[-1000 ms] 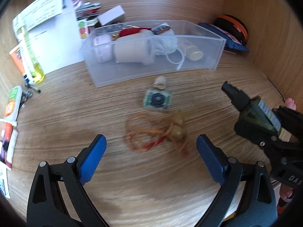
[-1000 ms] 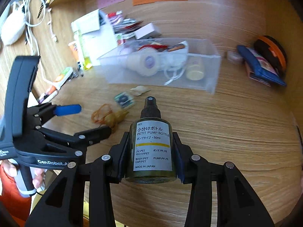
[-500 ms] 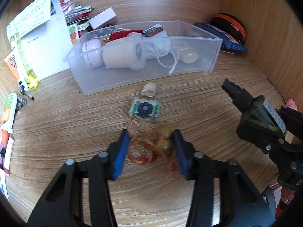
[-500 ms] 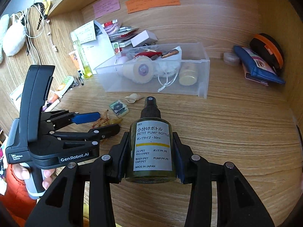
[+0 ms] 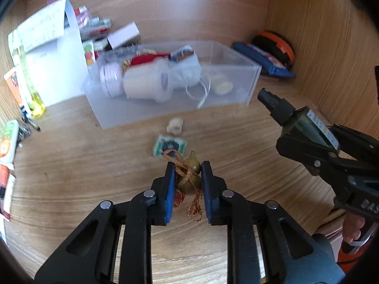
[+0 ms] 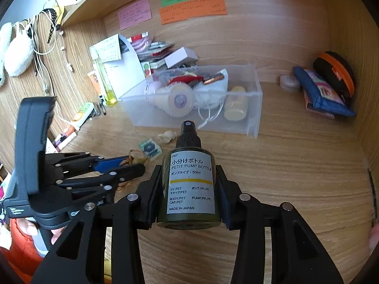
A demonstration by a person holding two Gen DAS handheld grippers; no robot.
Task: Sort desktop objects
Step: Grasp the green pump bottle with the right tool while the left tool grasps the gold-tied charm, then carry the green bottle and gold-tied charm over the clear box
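My left gripper (image 5: 187, 168) is shut on a small brass gourd charm (image 5: 189, 178) with an orange-red cord, low over the wooden desk (image 5: 71, 177); the cord hangs out between the blue pads. From the right wrist view the same gripper (image 6: 132, 165) shows at the left with the charm (image 6: 137, 159) between its tips. My right gripper (image 6: 189, 172) is shut on a dark green pump bottle (image 6: 189, 177) with a white label, held above the desk; in the left wrist view the bottle (image 5: 305, 127) juts in from the right. A clear plastic bin (image 6: 251, 116) holding several items stands behind.
A green-white sachet (image 5: 169, 144) and a pale shell-like piece (image 5: 175, 126) lie just past the charm. Papers, tubes and a yellow bottle (image 5: 30, 90) crowd the left side. A blue pouch (image 6: 324, 94) and an orange-black case (image 6: 336, 71) sit in the right back corner by the wooden side wall.
The left gripper's jaws went from wide apart to shut on the gourd charm, bunching its cord, and the charm is now off the desk surface. The right gripper kept hold of the bottle.
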